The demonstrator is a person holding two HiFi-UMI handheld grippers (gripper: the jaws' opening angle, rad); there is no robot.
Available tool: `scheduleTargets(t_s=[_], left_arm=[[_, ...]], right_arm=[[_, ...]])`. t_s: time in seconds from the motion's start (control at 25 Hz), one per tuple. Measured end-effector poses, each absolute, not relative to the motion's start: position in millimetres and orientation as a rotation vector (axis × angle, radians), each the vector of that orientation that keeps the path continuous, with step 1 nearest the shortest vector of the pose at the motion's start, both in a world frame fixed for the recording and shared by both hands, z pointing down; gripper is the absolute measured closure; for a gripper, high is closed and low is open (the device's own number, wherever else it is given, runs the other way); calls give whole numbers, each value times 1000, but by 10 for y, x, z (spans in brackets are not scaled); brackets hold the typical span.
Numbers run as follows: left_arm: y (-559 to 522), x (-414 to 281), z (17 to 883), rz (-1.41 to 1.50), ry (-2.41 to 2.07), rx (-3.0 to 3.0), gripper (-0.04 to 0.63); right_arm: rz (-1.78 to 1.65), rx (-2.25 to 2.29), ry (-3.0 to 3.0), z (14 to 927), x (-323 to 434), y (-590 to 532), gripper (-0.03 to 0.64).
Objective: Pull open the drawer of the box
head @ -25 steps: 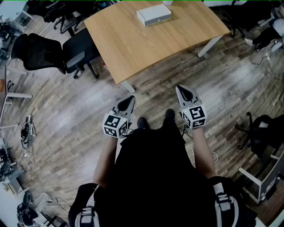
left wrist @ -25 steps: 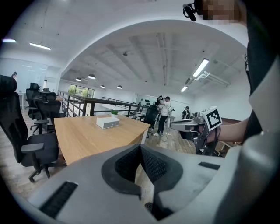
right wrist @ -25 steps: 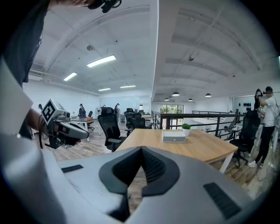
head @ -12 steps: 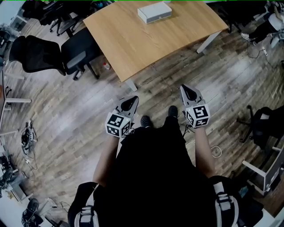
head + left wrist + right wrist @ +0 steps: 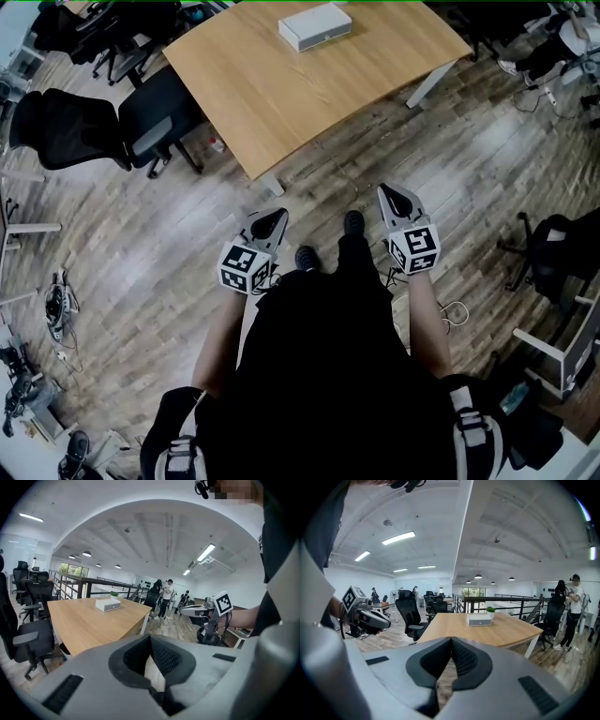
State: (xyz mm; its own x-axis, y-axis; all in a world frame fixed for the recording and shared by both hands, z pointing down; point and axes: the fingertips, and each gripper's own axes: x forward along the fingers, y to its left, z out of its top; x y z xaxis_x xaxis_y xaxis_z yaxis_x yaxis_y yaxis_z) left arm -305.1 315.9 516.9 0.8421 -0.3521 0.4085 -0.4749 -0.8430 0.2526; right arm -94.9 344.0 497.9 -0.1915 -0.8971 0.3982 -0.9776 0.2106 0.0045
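Note:
The white box [image 5: 314,25] lies at the far side of a wooden table [image 5: 300,94]; its front face with the drawer shows small in the left gripper view [image 5: 108,604] and the right gripper view [image 5: 479,619]. I stand on the floor short of the table. My left gripper [image 5: 278,215] and right gripper [image 5: 382,190] are held in front of my body, over the floor, well away from the box. Both are shut with nothing between the jaws, as the left gripper [image 5: 150,639] and right gripper [image 5: 451,641] views show.
Black office chairs [image 5: 155,117] stand at the table's left side, and another chair [image 5: 558,262] is at the right. Cables [image 5: 56,291] lie on the wooden floor at the left. People [image 5: 164,597] stand beyond the table by a railing.
In the head view the table and box have slid a little to the left and toward the top edge. Both grippers keep their pose in front of the body, still shut.

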Motion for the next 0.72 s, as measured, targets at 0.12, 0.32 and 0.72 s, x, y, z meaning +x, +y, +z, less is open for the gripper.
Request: scheduleTargets(t_s=[0.12, 0.32, 0.72], left_arm=[[3059, -2929, 5162, 504, -621, 2679, 574], [2903, -2606, 5115, 496, -628, 2689, 574], [2610, -2077, 5111, 502, -688, 2666, 574]], right_arm=[[351, 1742, -2179, 4976, -860, 3373, 592], [338, 1712, -2174, 4954, -578, 3210, 592], [299, 1637, -2200, 4898, -51, 2741, 592]])
